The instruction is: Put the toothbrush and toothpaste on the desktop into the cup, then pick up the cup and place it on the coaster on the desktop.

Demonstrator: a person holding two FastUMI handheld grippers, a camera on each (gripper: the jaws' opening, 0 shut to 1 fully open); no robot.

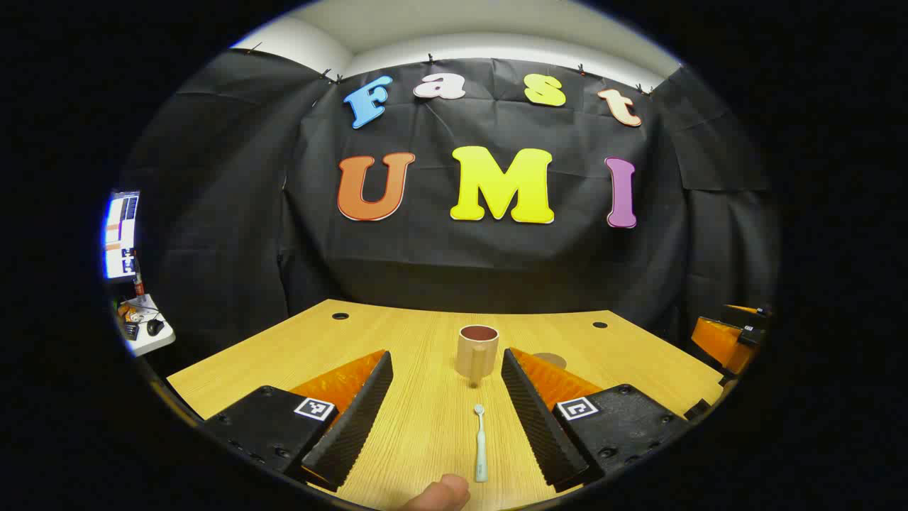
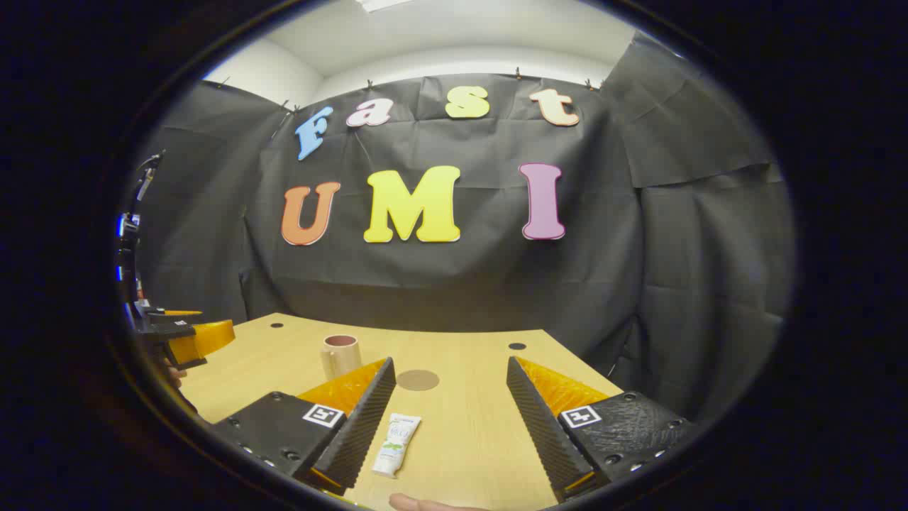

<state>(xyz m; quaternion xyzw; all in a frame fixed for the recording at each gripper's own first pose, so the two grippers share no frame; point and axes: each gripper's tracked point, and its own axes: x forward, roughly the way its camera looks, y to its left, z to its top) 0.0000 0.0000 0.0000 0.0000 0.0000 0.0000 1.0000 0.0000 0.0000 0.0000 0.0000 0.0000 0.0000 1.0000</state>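
In the left gripper view we hold the left gripper (image 1: pixel 447 419) above the wooden desktop (image 1: pixel 298 348) with its jaws spread wide and nothing between them touching either finger. The toothbrush (image 1: pixel 480 443) lies flat on the wood inside that gap, nearer the right-hand finger than the left, its head pointing away from us toward the cup (image 1: pixel 477 351). The cup stands upright beyond the fingertips, roughly in line with the gap, and just past the right-hand fingertip we see an edge of the round coaster (image 1: pixel 550 360). A fingertip (image 1: pixel 443 492) of ours shows at the bottom edge, just beside the brush handle. In the right gripper view the right gripper (image 2: pixel 450 419) also has its jaws parted and grips nothing. The toothpaste (image 2: pixel 396 444) tube lies flat in the gap, just beside the left-hand finger. The coaster (image 2: pixel 417 380) lies ahead of the fingertips, toward the left-hand one, and the cup (image 2: pixel 340 353) stands farther left, beyond that finger. The left gripper (image 2: pixel 186 341) shows at the far left edge.
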